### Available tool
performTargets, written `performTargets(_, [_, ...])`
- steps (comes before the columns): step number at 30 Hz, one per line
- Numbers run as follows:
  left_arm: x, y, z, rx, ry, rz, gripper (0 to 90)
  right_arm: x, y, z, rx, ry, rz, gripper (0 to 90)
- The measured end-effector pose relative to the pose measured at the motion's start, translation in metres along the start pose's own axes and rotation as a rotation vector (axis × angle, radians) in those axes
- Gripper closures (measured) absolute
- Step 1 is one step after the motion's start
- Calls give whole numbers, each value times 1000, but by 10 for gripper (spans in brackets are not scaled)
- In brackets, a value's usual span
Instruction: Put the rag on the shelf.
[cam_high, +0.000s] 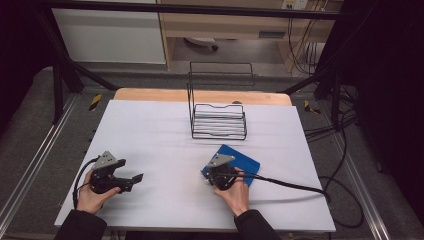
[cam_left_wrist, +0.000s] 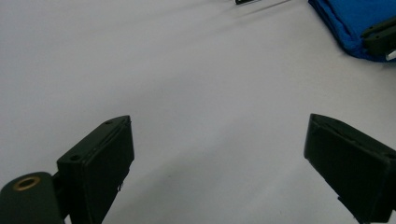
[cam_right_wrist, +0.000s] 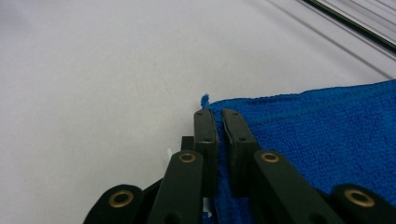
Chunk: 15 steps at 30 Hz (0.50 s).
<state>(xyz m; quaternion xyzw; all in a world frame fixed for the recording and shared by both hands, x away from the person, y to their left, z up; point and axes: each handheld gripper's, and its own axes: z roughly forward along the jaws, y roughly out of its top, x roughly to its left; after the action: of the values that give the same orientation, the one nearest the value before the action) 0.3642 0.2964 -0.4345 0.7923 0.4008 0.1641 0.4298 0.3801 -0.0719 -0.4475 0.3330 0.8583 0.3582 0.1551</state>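
Note:
A folded blue cloth (cam_high: 242, 162) lies flat on the white table (cam_high: 160, 140), right of centre. My right gripper (cam_high: 209, 173) rests low over the cloth's near-left corner. In the right gripper view its jaws stand pressed together at the cloth's edge (cam_right_wrist: 299, 135), with blue fabric showing between them; the right gripper (cam_right_wrist: 217, 115) is shut on the cloth. My left gripper (cam_high: 131, 181) is held near the table's front left, open, its jaws wide apart over bare table (cam_left_wrist: 187, 93) with nothing between them. The blue cloth (cam_left_wrist: 348, 21) shows at that view's top right.
A black wire rack (cam_high: 218, 121) stands at the back centre of the table, in front of a wooden strip (cam_high: 150, 95). The right gripper's cable (cam_high: 295, 186) trails off over the table's right edge. Black frame bars run beyond the table.

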Motion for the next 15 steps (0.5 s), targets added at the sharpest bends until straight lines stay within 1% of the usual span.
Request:
performTargets(1, [0, 0, 0, 0, 0, 0, 86, -1, 1, -1, -1, 10, 6, 867])
performTargets(2, [0, 0, 0, 0, 0, 0, 86, -1, 3, -5, -10, 33, 9, 870])
performTargets(3, [0, 0, 0, 0, 0, 0, 86, -1, 3, -5, -10, 33, 9, 870])
performTargets(4, [0, 0, 0, 0, 0, 0, 87, -1, 5, -10, -27, 61, 14, 872])
performTargets(5, [0, 0, 0, 0, 0, 0, 87, -1, 5, -10, -27, 61, 14, 872])
performTargets(6, [0, 0, 0, 1, 1, 1, 87, -1, 6, -12, -34, 76, 22, 873])
performTargets(7, [0, 0, 0, 1, 1, 1, 87, 0, 8, -16, -49, 107, 31, 873])
performTargets(8, [0, 0, 0, 0, 1, 0, 87, 0, 9, -19, -57, 127, 36, 873])
performTargets(9, [0, 0, 0, 1, 1, 0, 87, 2, 10, -22, -67, 162, 51, 873])
performTargets(10, [0, 0, 0, 1, 1, 0, 88, 7, 12, -25, -68, 206, 48, 873])
performTargets(11, [0, 0, 0, 2, 1, 1, 88, 7, 12, -25, -68, 206, 48, 873])
performTargets(12, [0, 0, 0, 1, 1, 1, 87, 13, 12, -26, -59, 238, 21, 873])
performTargets(13, [0, 0, 0, 1, 1, 1, 87, 13, 12, -26, -59, 238, 21, 873])
performTargets(14, [0, 0, 0, 1, 1, -1, 87, 19, 13, -24, -49, 267, 1, 872])
performTargets(15, [0, 0, 0, 1, 1, 1, 87, 19, 13, -24, -49, 267, 1, 872])
